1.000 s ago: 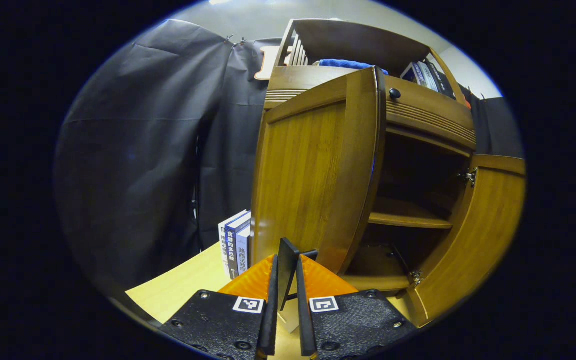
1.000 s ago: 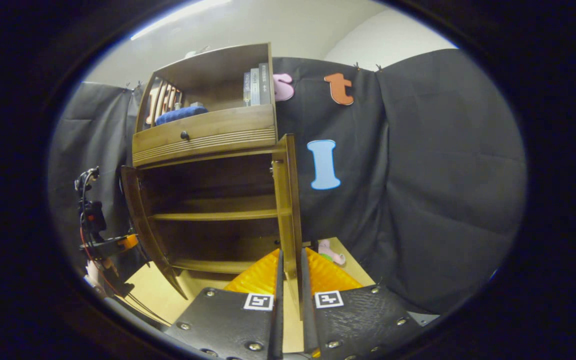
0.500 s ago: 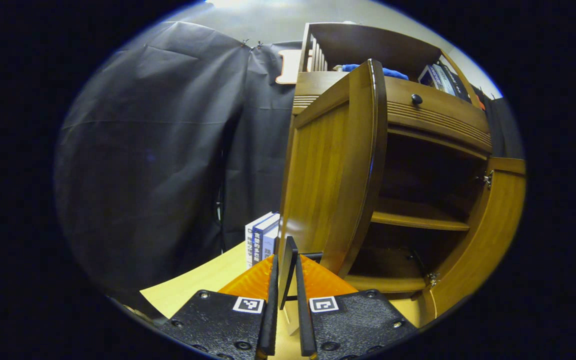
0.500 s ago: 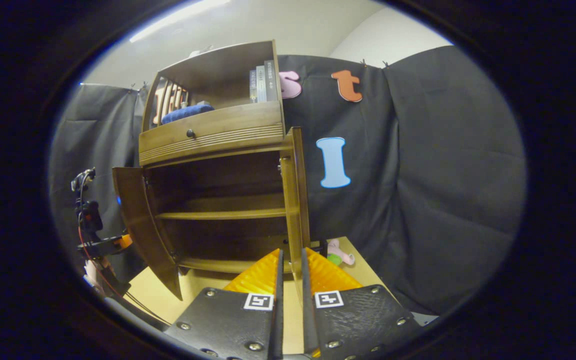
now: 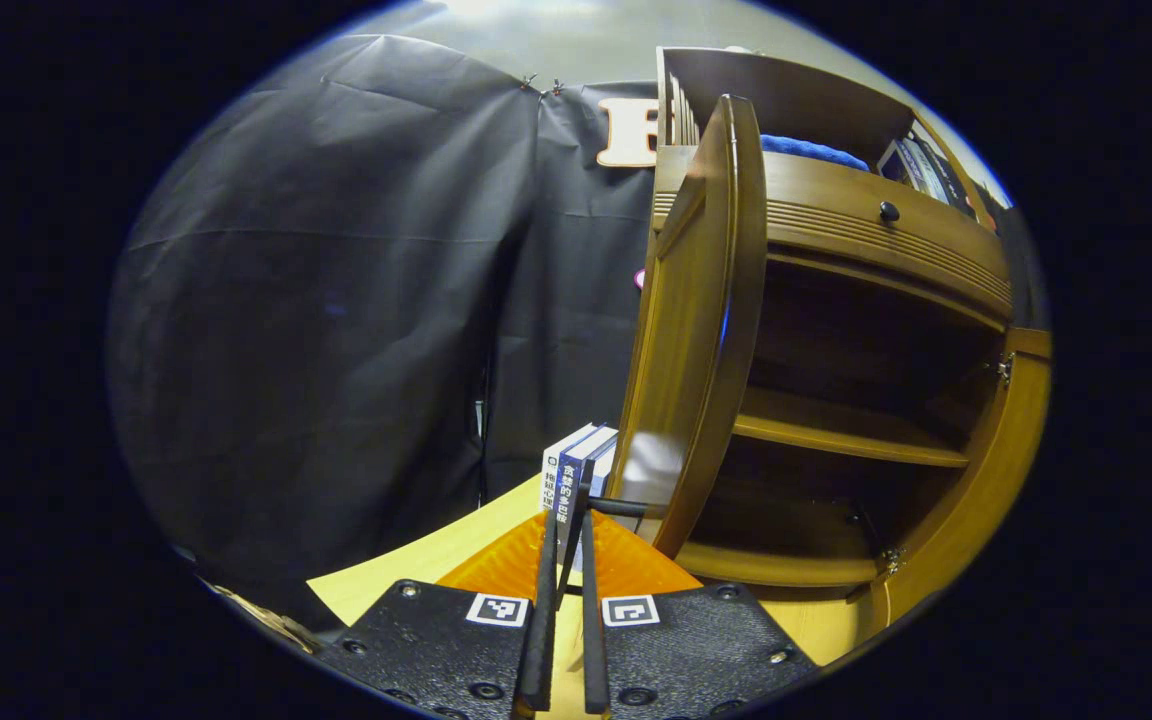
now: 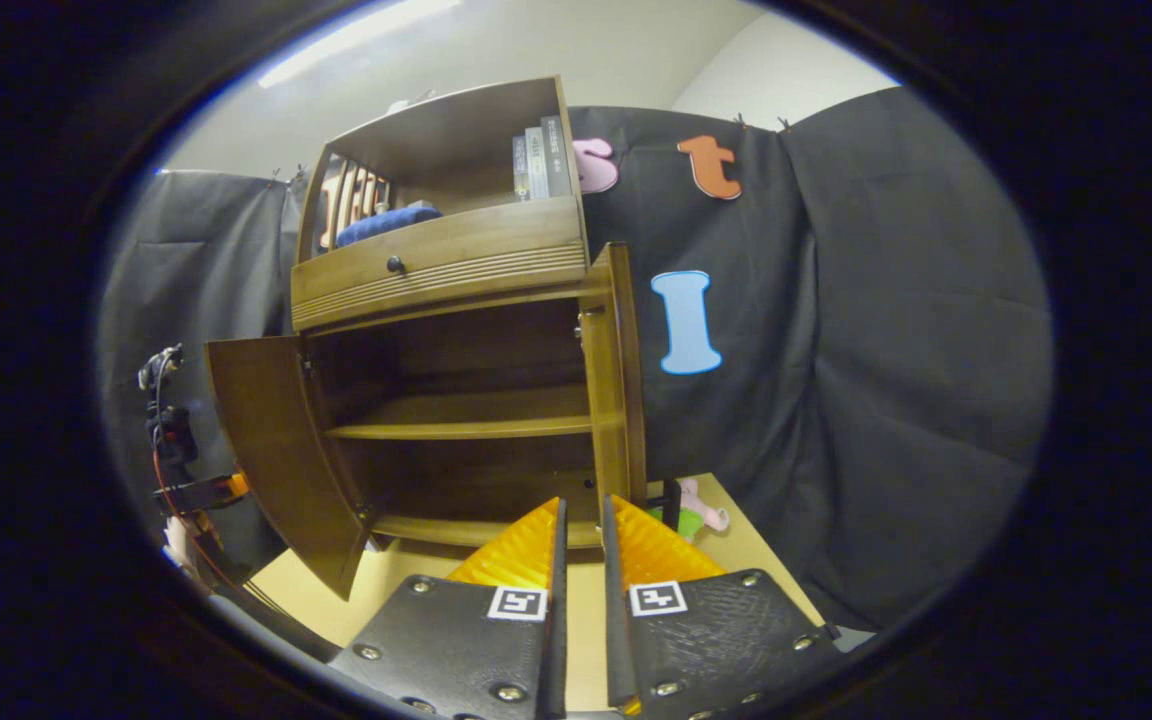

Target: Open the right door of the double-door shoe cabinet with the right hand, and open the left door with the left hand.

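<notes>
Handle point(image 5: 576, 520) of left door point(image 5: 696, 330) sits pinched in narrow left tool point(image 5: 566, 560).

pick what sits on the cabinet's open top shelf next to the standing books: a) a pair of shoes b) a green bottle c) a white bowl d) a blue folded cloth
d: in the right gripper view a blue folded cloth lies on the top shelf of the cabinet, left of the standing books.

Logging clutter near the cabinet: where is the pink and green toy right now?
In the right gripper view, the toy lies on the table just right of the open right door, in front of the black cloth wall.
</notes>
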